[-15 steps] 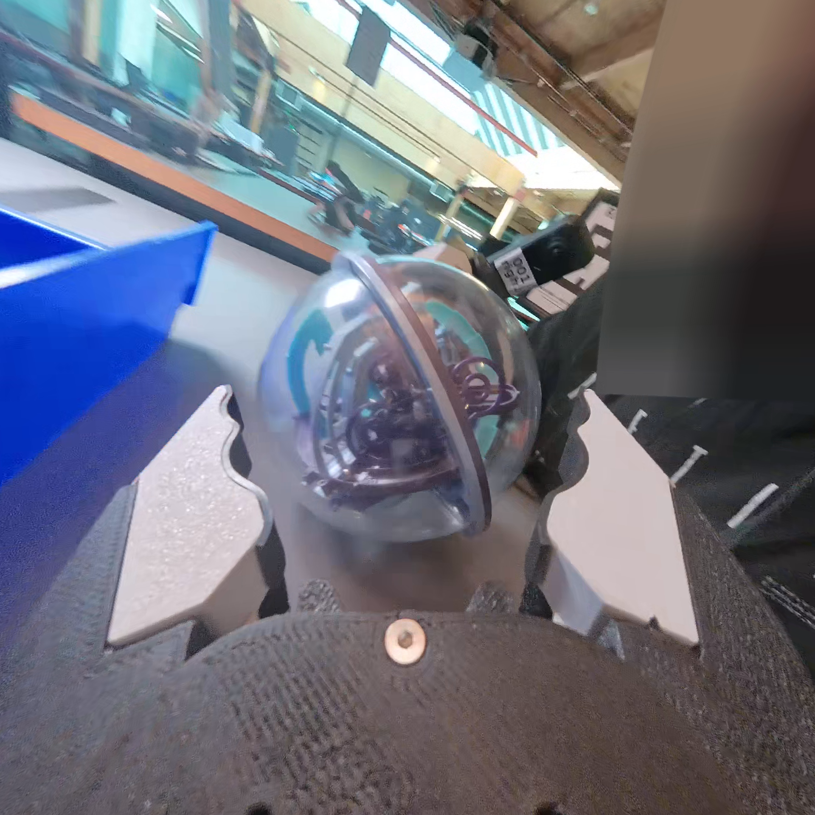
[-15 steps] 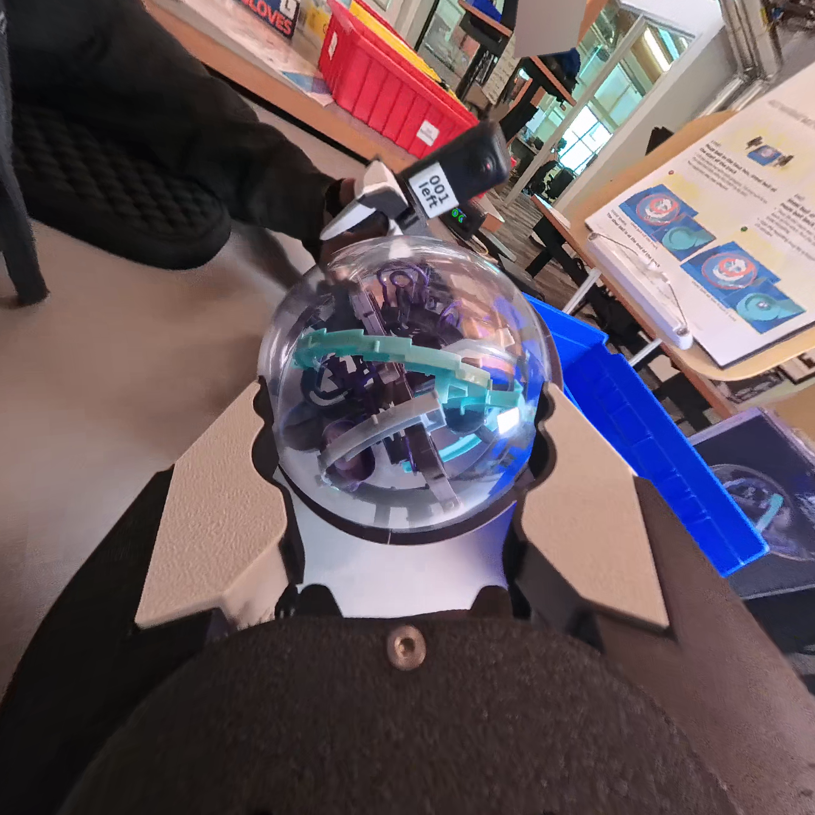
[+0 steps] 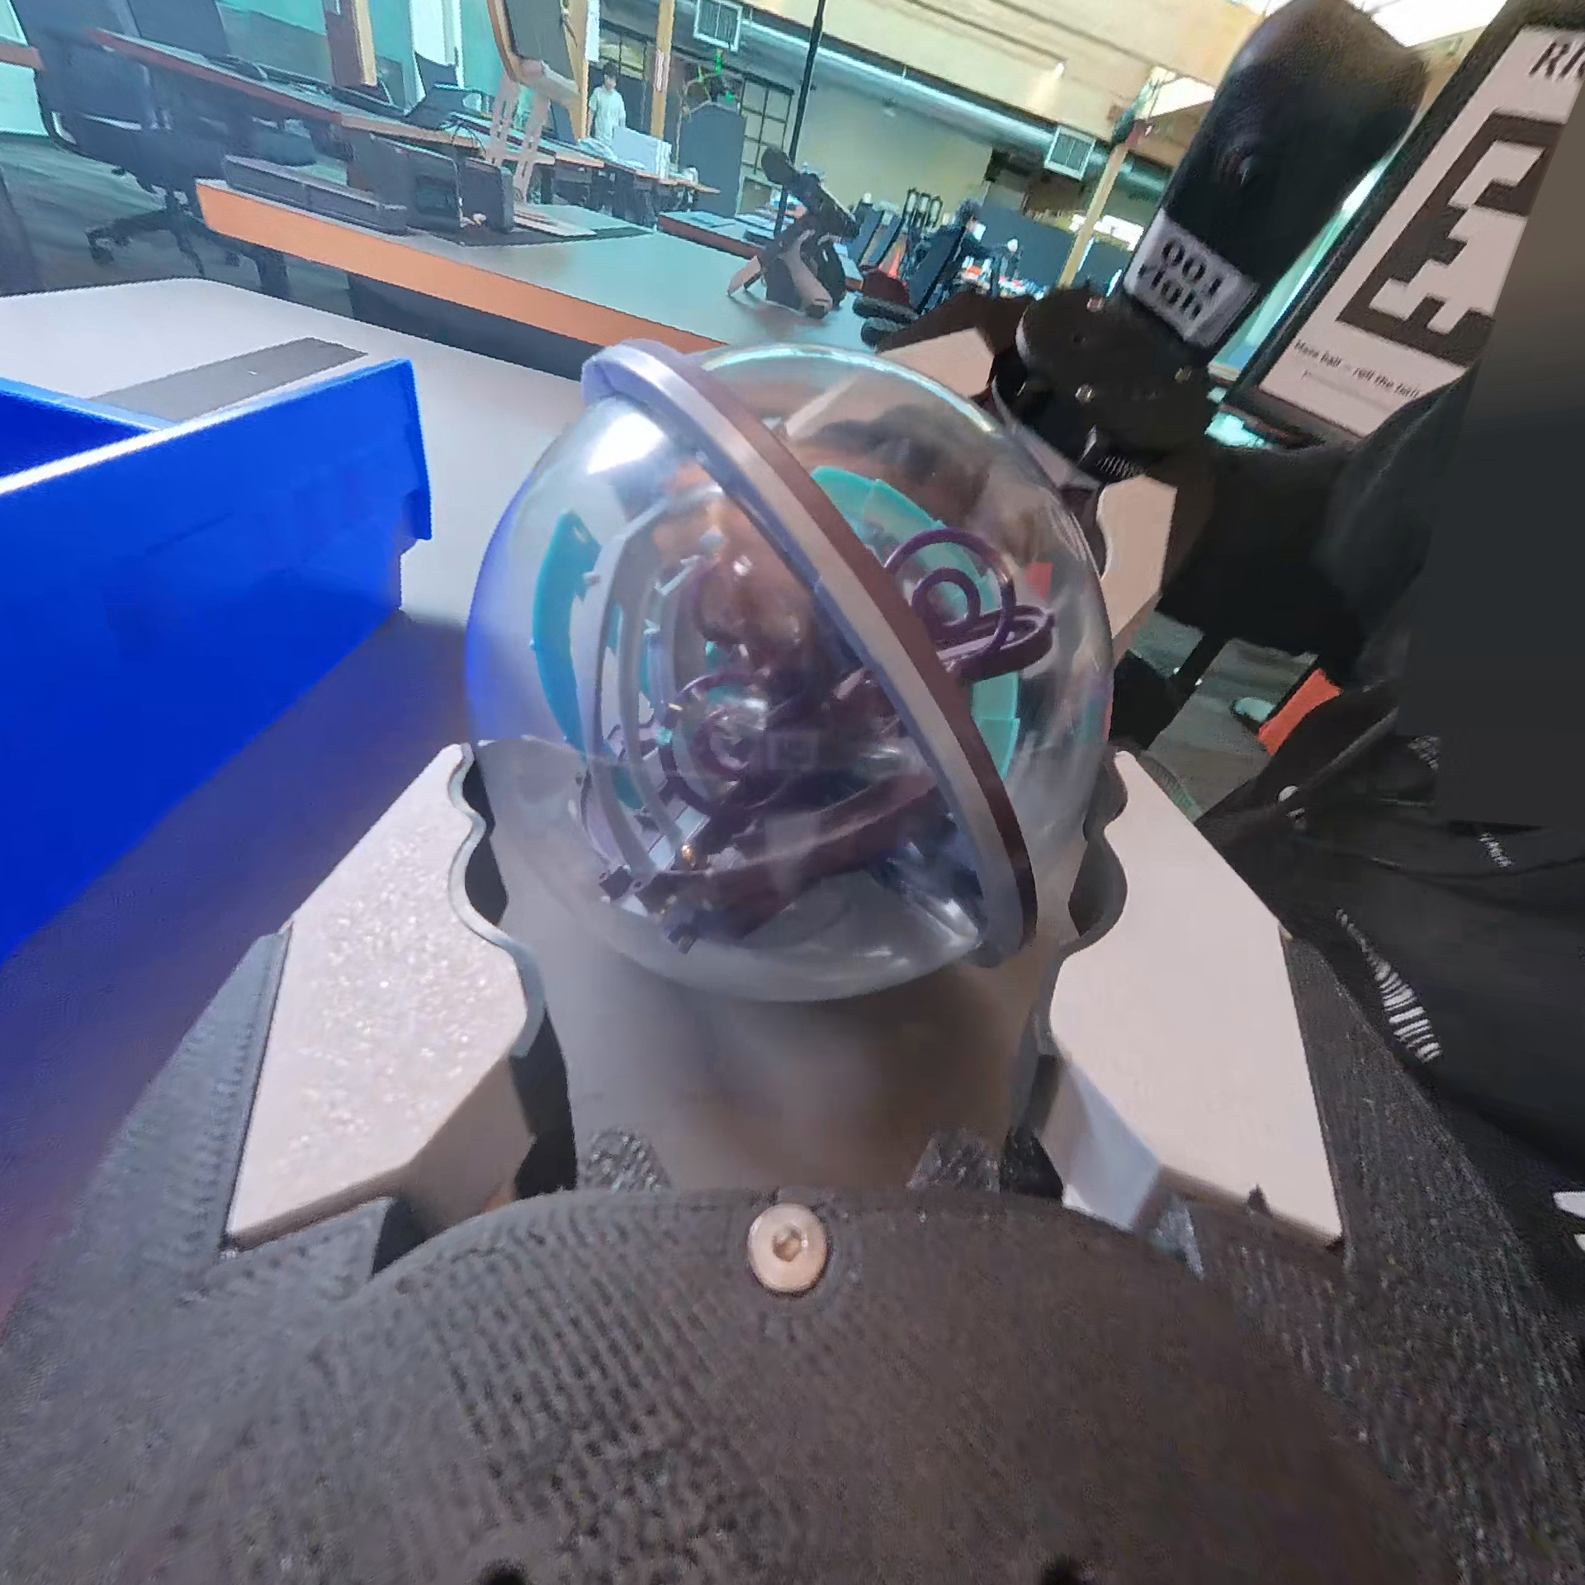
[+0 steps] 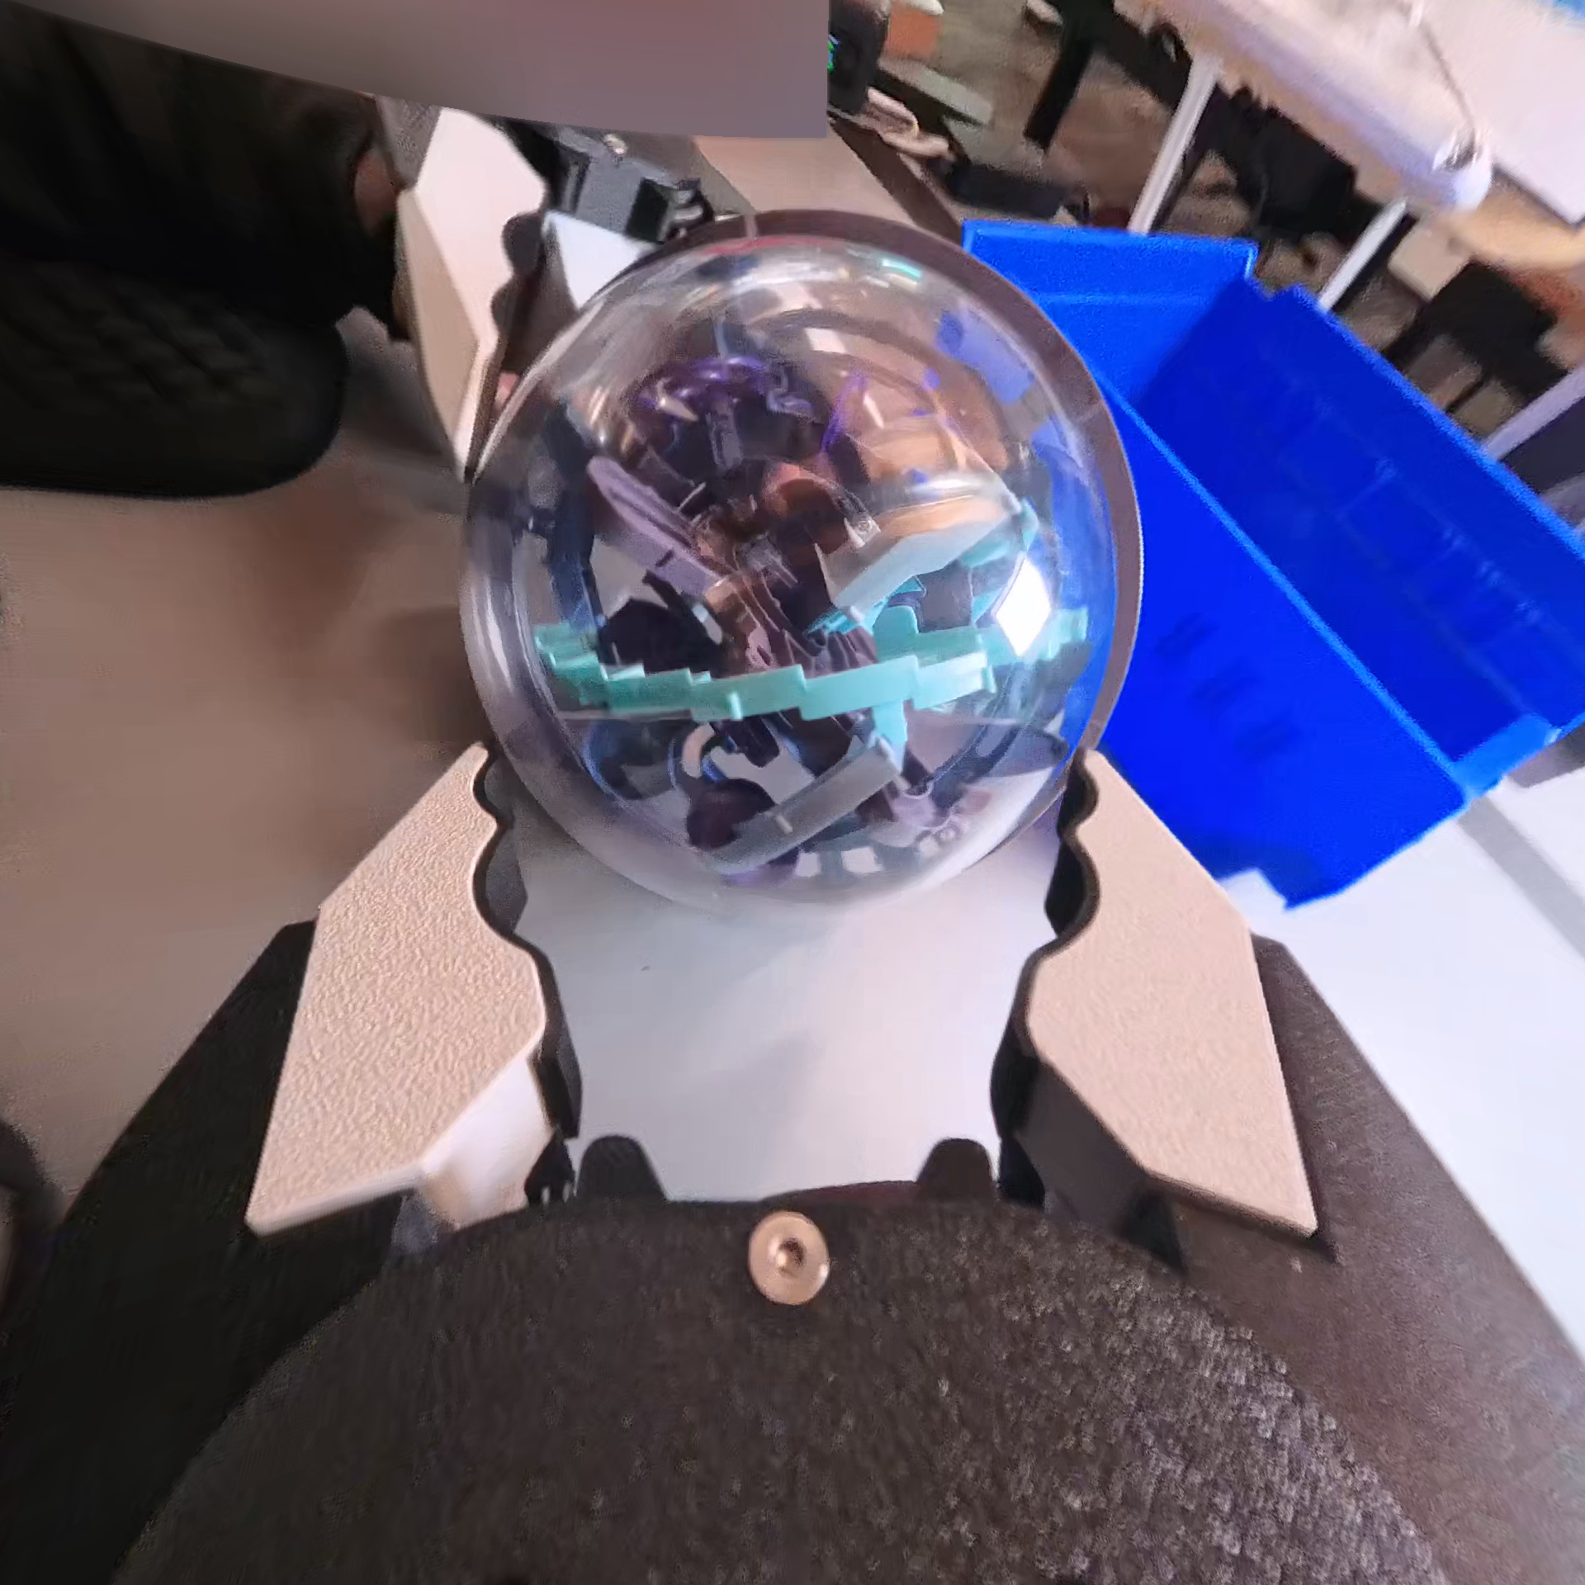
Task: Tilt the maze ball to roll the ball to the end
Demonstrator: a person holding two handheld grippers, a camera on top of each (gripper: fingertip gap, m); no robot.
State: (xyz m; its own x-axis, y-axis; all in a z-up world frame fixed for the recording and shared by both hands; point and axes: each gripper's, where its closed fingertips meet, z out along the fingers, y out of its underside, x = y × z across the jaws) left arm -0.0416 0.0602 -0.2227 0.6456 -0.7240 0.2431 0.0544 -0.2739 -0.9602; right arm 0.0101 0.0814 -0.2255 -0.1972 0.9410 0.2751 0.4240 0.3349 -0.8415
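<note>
Since half a second ago the left tongs have moved in: the maze ball, then lying ahead of the spread fingers, now sits between their tips.

Left wrist view: sphere at centre, seam ring running 11 to 5 o'clock; fingers flank its lower sides, contact looks likely. Blue bin at 9 o'clock on the desk. Right tongs at 2 o'clock.

Right wrist view: right tongs cradle the maze ball at its lower flanks. Rigid, smooth, probably light shell; slippery, so clamp opposite sides across the widest part.
</note>
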